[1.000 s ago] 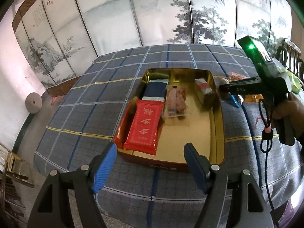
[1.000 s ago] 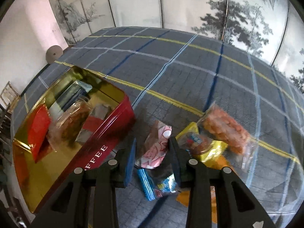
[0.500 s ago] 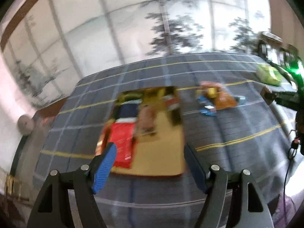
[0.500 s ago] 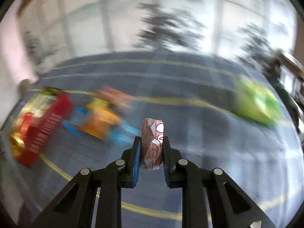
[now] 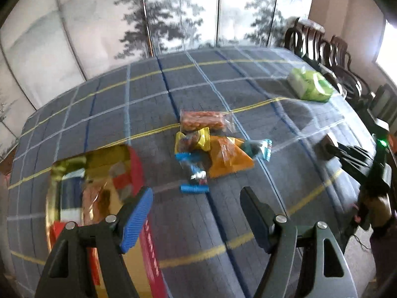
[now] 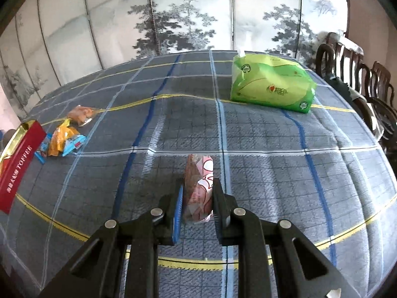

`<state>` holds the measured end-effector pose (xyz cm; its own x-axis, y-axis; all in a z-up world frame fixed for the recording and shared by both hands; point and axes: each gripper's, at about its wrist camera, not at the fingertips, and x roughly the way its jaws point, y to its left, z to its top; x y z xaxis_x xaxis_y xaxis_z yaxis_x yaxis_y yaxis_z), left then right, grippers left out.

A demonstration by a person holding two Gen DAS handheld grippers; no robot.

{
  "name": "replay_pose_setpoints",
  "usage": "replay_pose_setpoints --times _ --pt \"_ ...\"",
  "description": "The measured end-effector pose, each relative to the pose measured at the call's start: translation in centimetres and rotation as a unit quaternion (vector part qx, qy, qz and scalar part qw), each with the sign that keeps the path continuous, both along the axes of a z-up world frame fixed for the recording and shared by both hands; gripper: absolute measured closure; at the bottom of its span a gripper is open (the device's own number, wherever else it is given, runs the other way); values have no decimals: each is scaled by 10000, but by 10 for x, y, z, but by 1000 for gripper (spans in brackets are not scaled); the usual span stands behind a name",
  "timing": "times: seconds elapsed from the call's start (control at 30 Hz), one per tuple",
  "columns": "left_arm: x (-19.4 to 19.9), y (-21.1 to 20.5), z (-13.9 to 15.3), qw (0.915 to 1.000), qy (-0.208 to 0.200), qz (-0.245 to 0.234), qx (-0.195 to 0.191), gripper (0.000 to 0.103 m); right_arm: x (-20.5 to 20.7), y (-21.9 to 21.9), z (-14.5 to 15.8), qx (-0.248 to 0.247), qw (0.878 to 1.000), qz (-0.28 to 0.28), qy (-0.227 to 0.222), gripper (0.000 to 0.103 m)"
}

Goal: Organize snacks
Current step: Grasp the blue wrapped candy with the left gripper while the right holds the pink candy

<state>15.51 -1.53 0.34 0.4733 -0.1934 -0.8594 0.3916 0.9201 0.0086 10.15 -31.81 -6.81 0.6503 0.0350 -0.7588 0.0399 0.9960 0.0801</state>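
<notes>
My right gripper [image 6: 198,193] is shut on a pink and white snack packet [image 6: 199,186], held above the checked tablecloth well right of the tin. My left gripper [image 5: 196,211] is open and empty, over the cloth by the tin's right wall. The red and gold tin [image 5: 135,164] at lower left holds several snacks. A loose pile lies ahead: an orange packet [image 5: 228,159], a yellow packet [image 5: 193,140], a clear bag of orange pieces [image 5: 203,121] and blue wrappers [image 5: 194,188]. The pile [image 6: 62,139] and tin [image 6: 17,164] show far left in the right wrist view.
A green tissue pack [image 6: 270,87] lies at the table's far right; it also shows in the left wrist view [image 5: 310,87]. Dark wooden chairs [image 6: 359,74] line the right side. A painted folding screen [image 6: 173,12] stands behind the table. The right hand-held gripper [image 5: 367,168] is at right.
My right gripper closed on the pink packet, lifted it from the pile and swung right, away from the tin. My left gripper swung right from over the tin towards the pile.
</notes>
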Motion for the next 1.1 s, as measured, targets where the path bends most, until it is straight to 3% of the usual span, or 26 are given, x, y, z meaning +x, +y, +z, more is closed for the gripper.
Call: replay_pose_setpoints --times 0.13,0.33,0.53,0.6,0.73,0.77,0.83,0.97,1.1 --pt "33 -8 -20 9990 431 58 83 28 -7 -1 -6 129 9998 99 -69 83" --pt "65 -1 -42 9953 871 408 -126 29 -9 1 -5 201 9994 252 -91 83" --pt "80 0 -62 9909 1222 556 -116 49 -9 0 -5 304 9990 311 -108 83" --pt "83 -2 -69 9897 1313 555 -94 50 -9 0 -5 340 9988 324 -111 83" --pt "82 -9 -75 9904 1276 530 33 51 -9 -2 -6 408 9986 328 -115 83" --pt "83 -9 -78 9895 1345 524 -32 61 -9 -2 -6 417 9985 327 -115 83" --pt "79 -12 -79 9910 1214 549 95 71 -9 -2 -6 440 9984 324 -113 83" --pt "62 -20 -72 9943 896 493 295 75 -8 -2 -6 458 9984 311 -106 83" --pt "21 -18 -49 9965 572 610 45 76 -8 -3 -7 446 9986 271 -83 83"
